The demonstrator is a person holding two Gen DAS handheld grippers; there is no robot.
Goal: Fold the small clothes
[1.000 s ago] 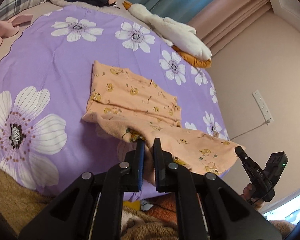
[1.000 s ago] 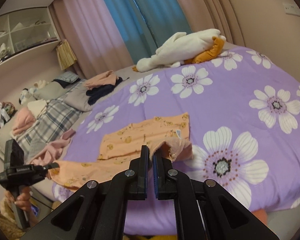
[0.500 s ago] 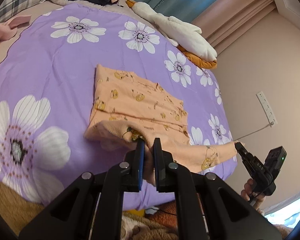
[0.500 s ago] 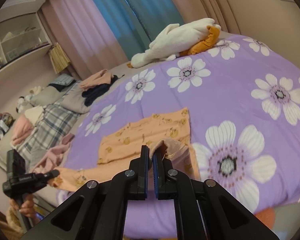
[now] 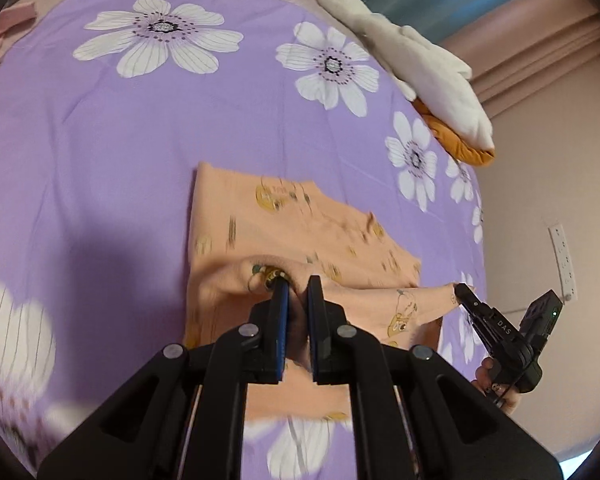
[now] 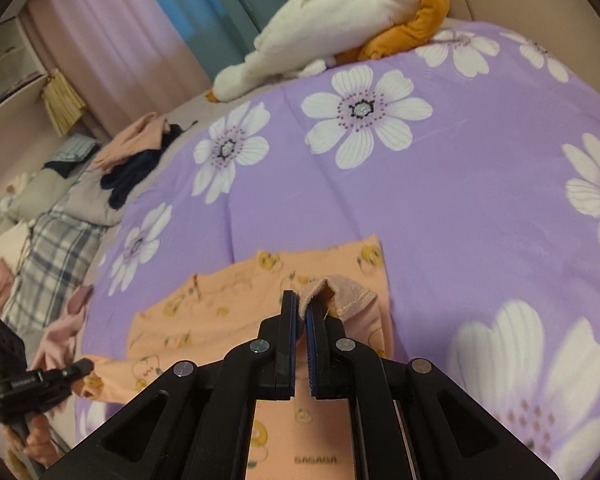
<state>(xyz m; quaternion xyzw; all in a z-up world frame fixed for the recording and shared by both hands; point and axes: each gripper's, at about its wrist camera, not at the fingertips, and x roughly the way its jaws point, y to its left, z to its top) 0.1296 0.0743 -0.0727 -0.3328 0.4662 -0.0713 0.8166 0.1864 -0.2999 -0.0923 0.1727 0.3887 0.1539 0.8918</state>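
Both grippers pinching one peach printed garment over purple floral bedspread.

Left gripper (image 5: 298, 288) and right gripper (image 6: 302, 304) each clamp a raised edge of the garment (image 5: 300, 232), centre frame; soft knit, fuzzy underside, yellow cartoon print, "SASAGA" readable at lower centre. Bedspread (image 6: 480, 184) smooth. White plush toy (image 6: 332, 28) at top.

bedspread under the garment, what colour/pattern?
The bedspread is purple with big white flowers; the right wrist view shows it best.
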